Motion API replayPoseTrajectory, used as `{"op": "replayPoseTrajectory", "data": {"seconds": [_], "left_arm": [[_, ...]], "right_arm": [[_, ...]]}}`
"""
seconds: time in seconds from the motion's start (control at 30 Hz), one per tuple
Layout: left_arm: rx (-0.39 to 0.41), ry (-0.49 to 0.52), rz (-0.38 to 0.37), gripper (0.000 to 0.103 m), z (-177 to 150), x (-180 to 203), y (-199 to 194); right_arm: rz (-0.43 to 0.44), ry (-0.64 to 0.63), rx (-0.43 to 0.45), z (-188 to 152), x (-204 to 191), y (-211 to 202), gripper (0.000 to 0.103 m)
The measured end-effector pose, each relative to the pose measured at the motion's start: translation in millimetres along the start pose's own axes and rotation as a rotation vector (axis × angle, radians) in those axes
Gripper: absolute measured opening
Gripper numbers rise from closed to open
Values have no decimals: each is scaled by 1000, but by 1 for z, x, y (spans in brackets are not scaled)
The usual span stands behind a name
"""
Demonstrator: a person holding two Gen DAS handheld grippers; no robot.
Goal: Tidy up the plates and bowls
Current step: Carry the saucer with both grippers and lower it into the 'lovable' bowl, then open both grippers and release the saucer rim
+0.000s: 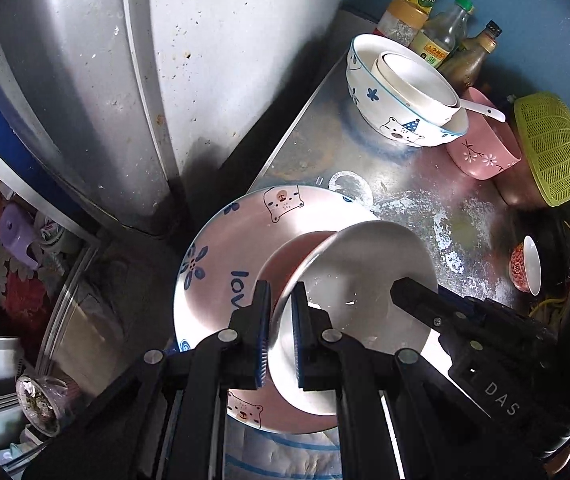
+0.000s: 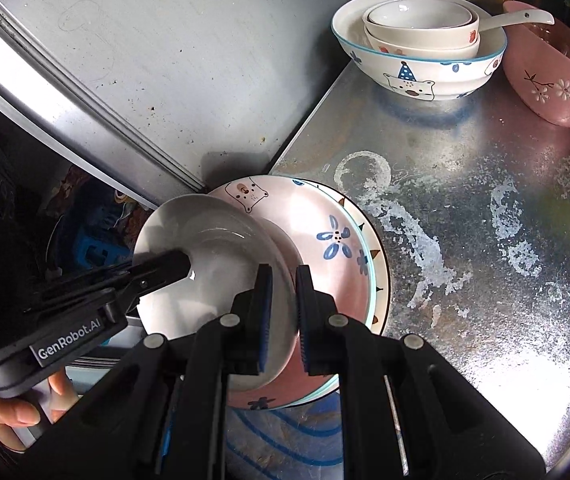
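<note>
The small white dish [image 1: 365, 280] hangs tilted just above the pink bear plate [image 1: 245, 240], which is the landmark here: the dish covers the plate's middle and near side, and whether its lower edge already touches the pink surface cannot be told. The left gripper [image 1: 281, 300] is clamped on one side of the dish's rim and the right gripper [image 2: 283, 280] is clamped on the opposite side, so both pairs of jaws pinch thin porcelain between their blue pads. Beneath the pink plate lies a rimmed plate with a dark edge [image 2: 379, 280], and the stack overhangs the corner of the metal counter [image 2: 485, 240] beside the grey fridge door [image 1: 205, 60]. To seat the dish well, I judge both hands should level it first, centre it over the pink plate's well, then lower evenly and let go only once it rests flat; releasing one side early would likely tip it off toward the floor side. Beyond the plate, toward the back wall, sits the bear bowl [image 1: 401, 120] holding smaller nested bowls [image 2: 421, 26], with a pink flowered bowl [image 1: 481, 156] beside it.
</note>
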State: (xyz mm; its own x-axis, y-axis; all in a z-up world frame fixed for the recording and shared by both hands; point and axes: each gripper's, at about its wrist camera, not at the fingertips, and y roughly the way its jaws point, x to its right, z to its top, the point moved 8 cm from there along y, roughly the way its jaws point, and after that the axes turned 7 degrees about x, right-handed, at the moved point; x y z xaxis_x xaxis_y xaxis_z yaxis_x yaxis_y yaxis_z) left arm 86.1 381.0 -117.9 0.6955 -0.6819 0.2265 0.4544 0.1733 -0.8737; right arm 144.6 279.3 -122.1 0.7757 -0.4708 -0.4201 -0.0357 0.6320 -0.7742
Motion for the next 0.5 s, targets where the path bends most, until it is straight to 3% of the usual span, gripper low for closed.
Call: {"op": "replayPoseTrajectory", "data": {"seconds": [0.13,0.23,0.3,0.37,0.43,0.5], "left_arm": [[24,-8,9,11,4,-7,-6],[49,1,21,22,10,-8,-12],[70,3,29,61,13,-9,-16],[104,-2,28,73,14,-11,-22],[105,3,29,78,13,-11,-25],[104,15,34,86,12,-11,-25]], "right_arm": [[3,5,5,1,1,-1,14],[-3,-1,15,3,0,-4,15],[-9,-5,25,4,0,-7,15],[-19,-4,30,5,2,-9,16],[-26,-3,38,5,3,-13,28],[-24,12,56,5,7,-19,75]]}}
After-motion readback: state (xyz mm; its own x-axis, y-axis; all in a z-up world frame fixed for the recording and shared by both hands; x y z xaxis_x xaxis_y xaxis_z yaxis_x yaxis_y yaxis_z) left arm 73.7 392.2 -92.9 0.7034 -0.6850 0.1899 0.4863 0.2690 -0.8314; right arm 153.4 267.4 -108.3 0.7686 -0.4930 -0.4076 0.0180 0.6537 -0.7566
